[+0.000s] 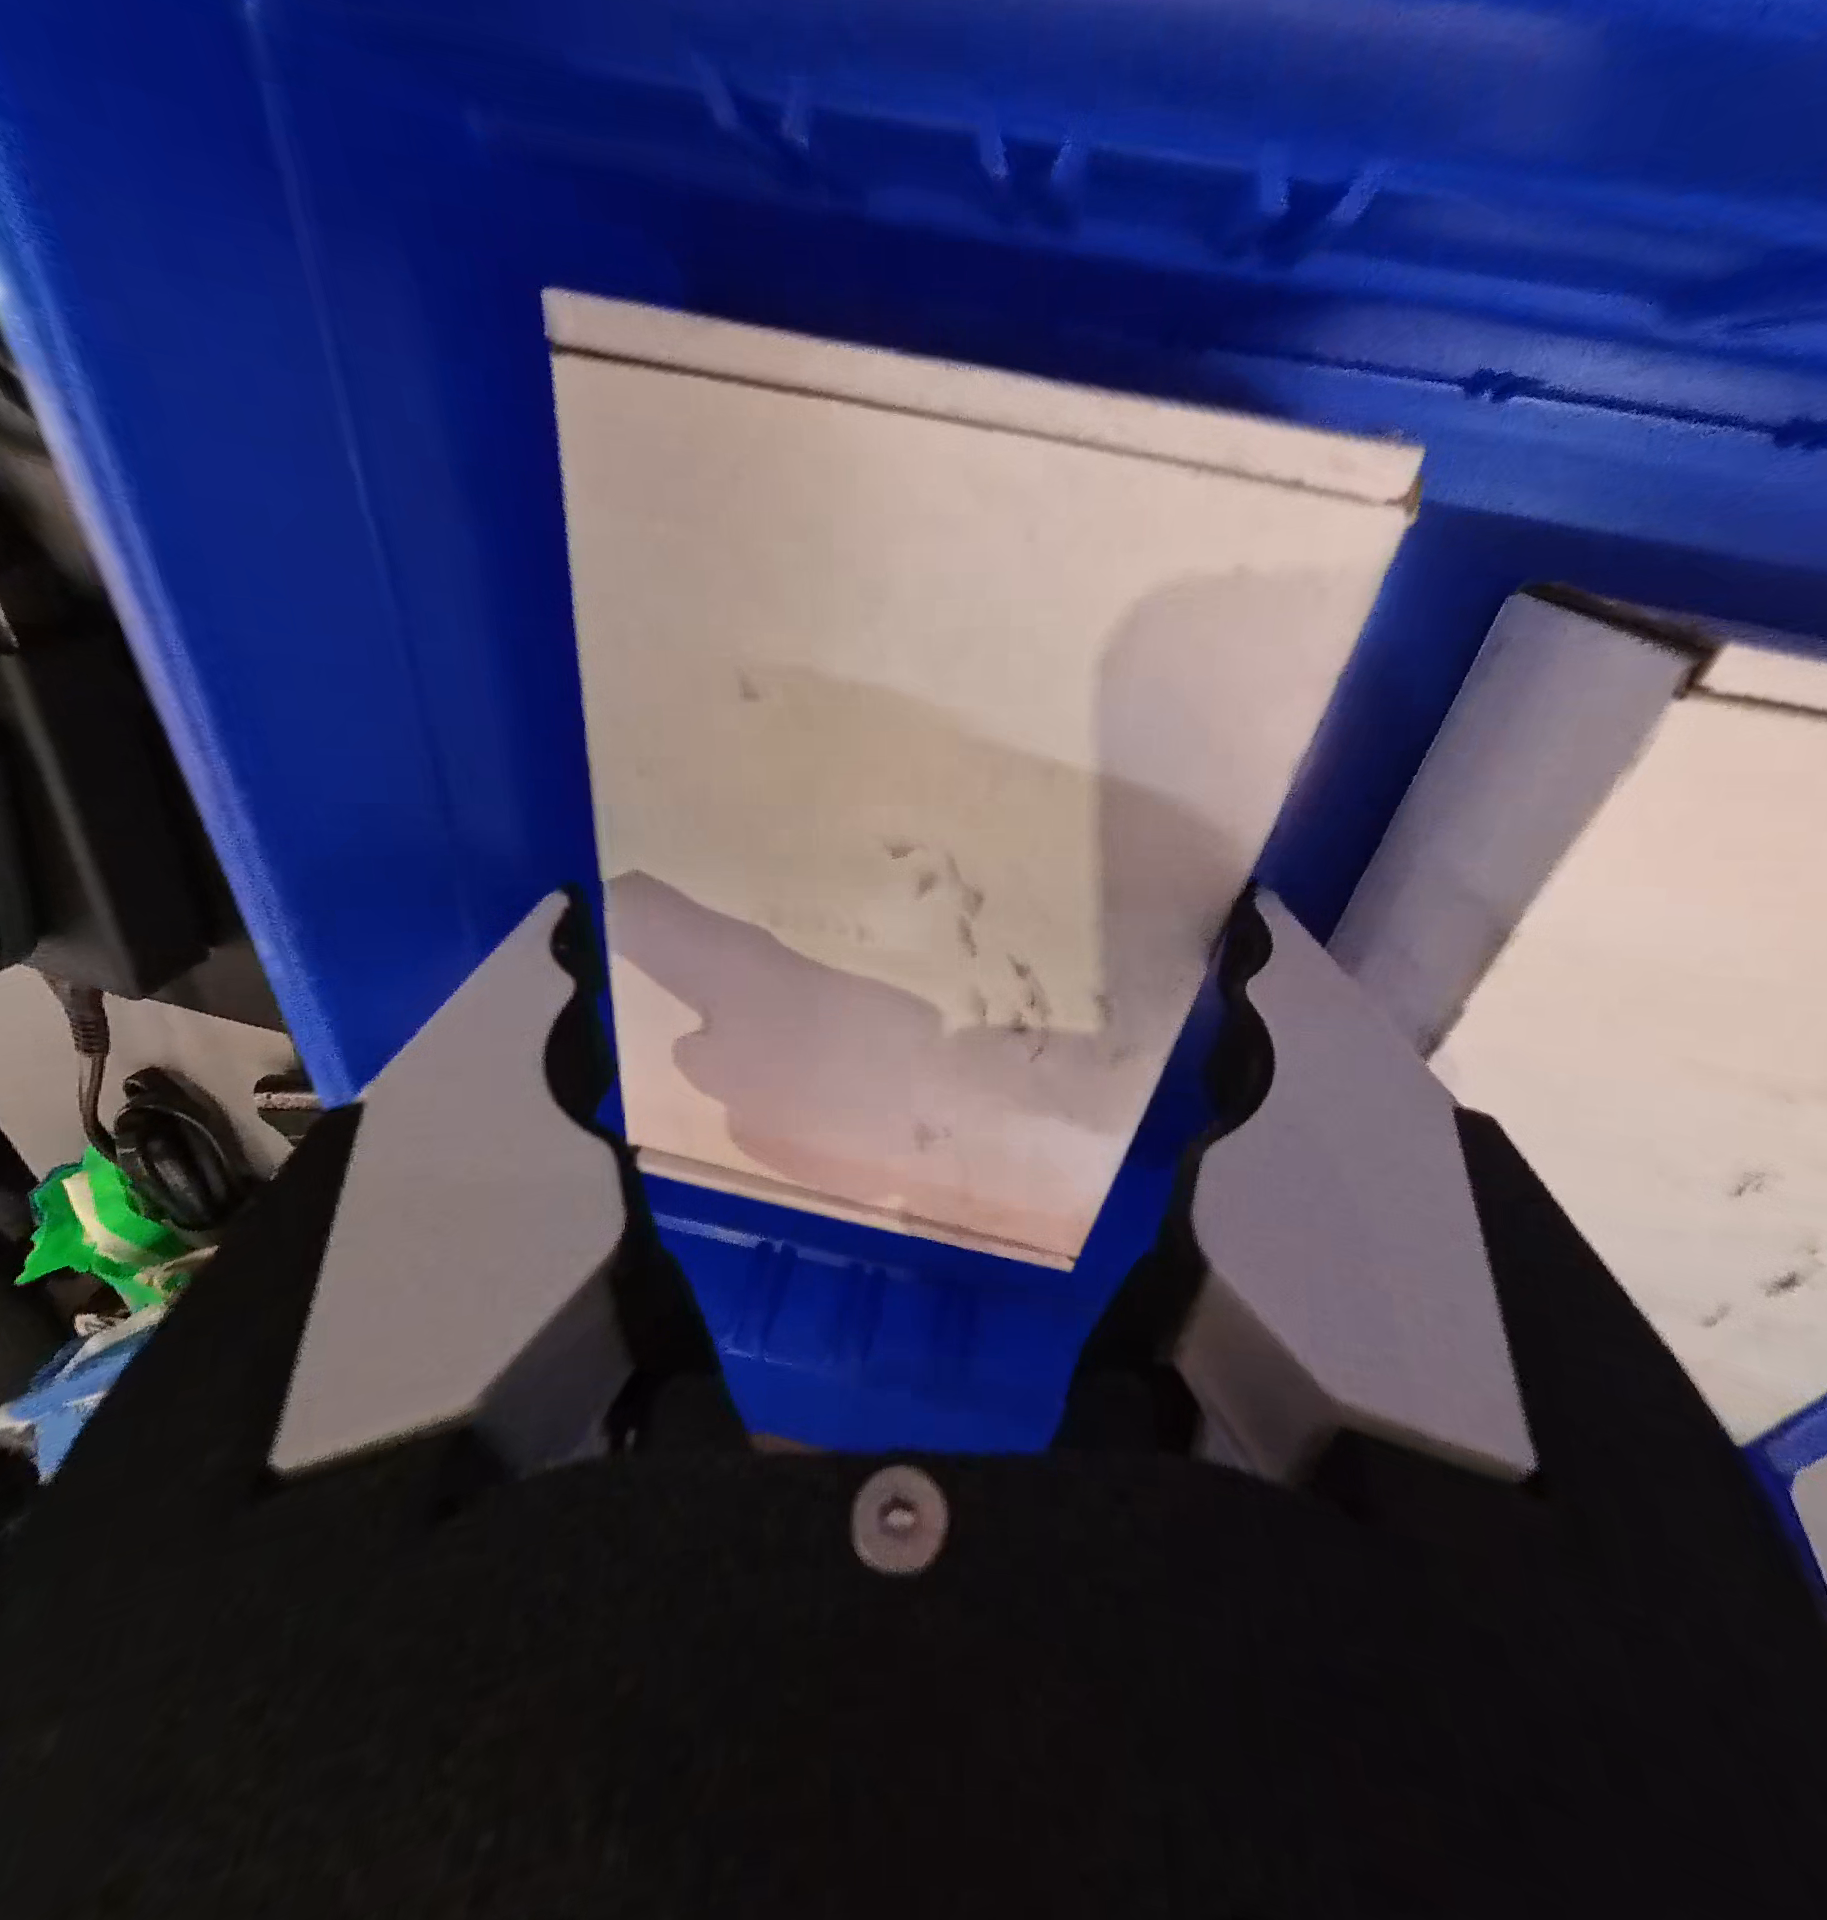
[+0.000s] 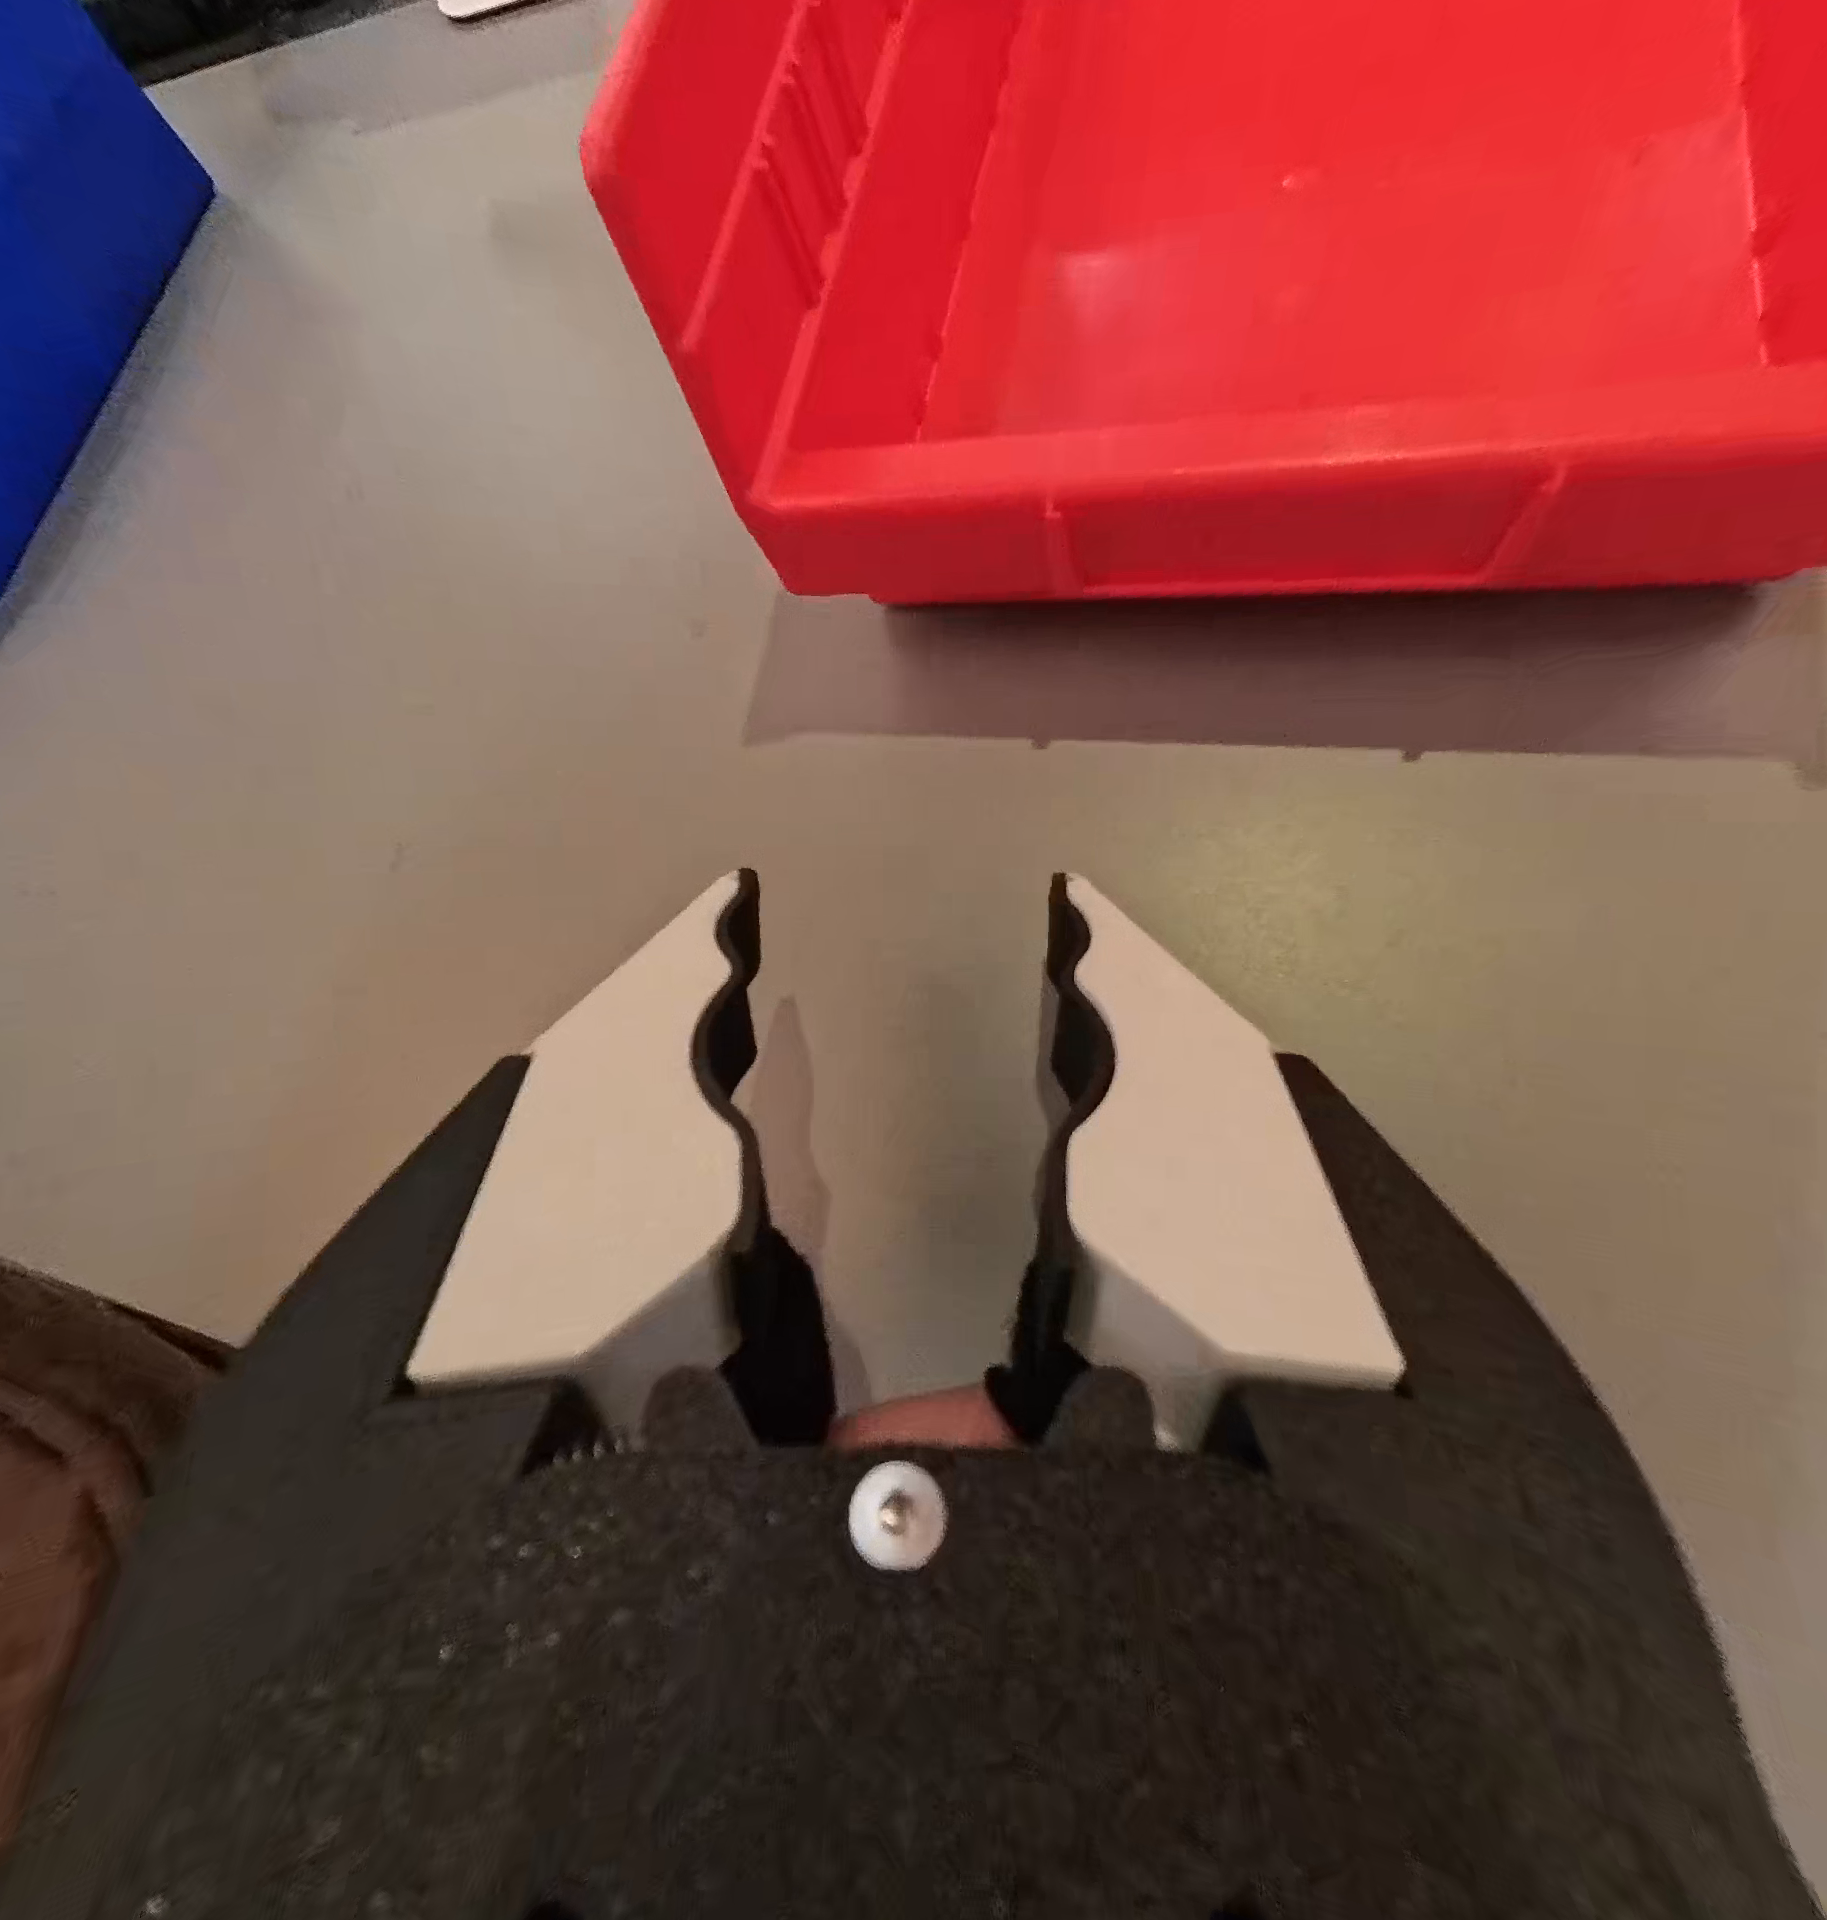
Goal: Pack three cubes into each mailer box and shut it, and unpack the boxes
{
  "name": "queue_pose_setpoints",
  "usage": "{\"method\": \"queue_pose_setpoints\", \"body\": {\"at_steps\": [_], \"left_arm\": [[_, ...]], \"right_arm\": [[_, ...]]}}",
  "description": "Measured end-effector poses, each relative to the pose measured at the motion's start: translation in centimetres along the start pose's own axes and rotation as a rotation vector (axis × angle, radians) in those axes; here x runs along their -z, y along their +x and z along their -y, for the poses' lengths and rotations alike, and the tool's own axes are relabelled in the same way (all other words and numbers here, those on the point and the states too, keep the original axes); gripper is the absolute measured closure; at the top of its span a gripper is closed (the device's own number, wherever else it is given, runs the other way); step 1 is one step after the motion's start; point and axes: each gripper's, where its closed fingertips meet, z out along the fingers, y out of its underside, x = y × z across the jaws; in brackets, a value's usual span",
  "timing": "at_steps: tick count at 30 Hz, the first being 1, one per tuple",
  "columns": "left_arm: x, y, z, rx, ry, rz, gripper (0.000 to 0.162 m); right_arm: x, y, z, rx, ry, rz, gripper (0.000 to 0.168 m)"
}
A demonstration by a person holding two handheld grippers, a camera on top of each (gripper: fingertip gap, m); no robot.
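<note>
In the left wrist view a closed white mailer box (image 1: 950,727) lies inside a blue bin (image 1: 369,520). My left gripper (image 1: 909,914) is open, its fingertips level with the box's two long edges and straddling it; blue shows between the fingers and the box lower down. A second white mailer box (image 1: 1667,987) lies to the right in the same bin. My right gripper (image 2: 904,883) is open and empty above the grey table (image 2: 369,831), a little in front of an empty red bin (image 2: 1304,312). No cubes are in view.
The blue bin's corner (image 2: 47,312) shows at the far left of the right wrist view. Dark equipment, a cable and green tape (image 1: 98,1226) lie left of the blue bin. A brown sleeve (image 2: 36,1455) is at the lower left. The grippers' ends are close to 60 cm from one another.
</note>
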Motion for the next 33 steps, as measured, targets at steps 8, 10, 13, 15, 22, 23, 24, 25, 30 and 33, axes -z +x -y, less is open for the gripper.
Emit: {"method": "queue_pose_setpoints", "body": {"at_steps": [8, 10, 13, 15, 22, 23, 24, 25, 30, 33], "left_arm": [[-1.0, -0.1, -0.3, -0.062, -0.001, 0.086, 0.046], [-1.2, -0.3, -0.4, -0.078, -0.005, 0.122, 0.046], [-1.1, 0.0, -0.4, -0.062, 0.002, 0.127, 0.047], [-1.1, 0.3, -0.6, -0.048, -0.001, 0.124, 0.048], [1.1, 0.3, -1.9, -0.059, -0.039, 0.172, 0.048], [1.9, 0.0, -1.9, -0.055, -0.032, 0.187, 0.048], [2.8, -0.2, -2.0, -0.05, -0.029, 0.202, 0.048], [3.8, -0.5, -1.9, -0.048, -0.026, 0.219, 0.048], [9.7, -0.1, 0.2, -0.032, 0.051, 0.243, 0.048], [12.5, 2.7, 4.3, -0.005, 0.194, 0.118, 0.048]], "right_arm": [[-0.4, -0.5, 0.3, -0.001, 0.0, 0.024, 0.115], [-0.6, -0.8, 0.3, 0.009, -0.006, 0.033, 0.116], [-0.7, -1.3, 0.3, 0.017, -0.008, 0.045, 0.116], [-0.7, -1.5, 0.3, 0.019, -0.011, 0.051, 0.116], [-0.6, -2.2, 0.4, 0.031, -0.009, 0.07, 0.116], [-0.5, -2.4, 0.4, 0.034, -0.008, 0.073, 0.116], [-0.5, -2.5, 0.4, 0.038, -0.008, 0.075, 0.116], [-0.5, -2.6, 0.4, 0.041, -0.008, 0.077, 0.117], [-0.5, -3.6, 0.7, 0.062, -0.001, 0.096, 0.117], [-0.6, -4.7, 1.1, 0.079, 0.013, 0.128, 0.117]]}}
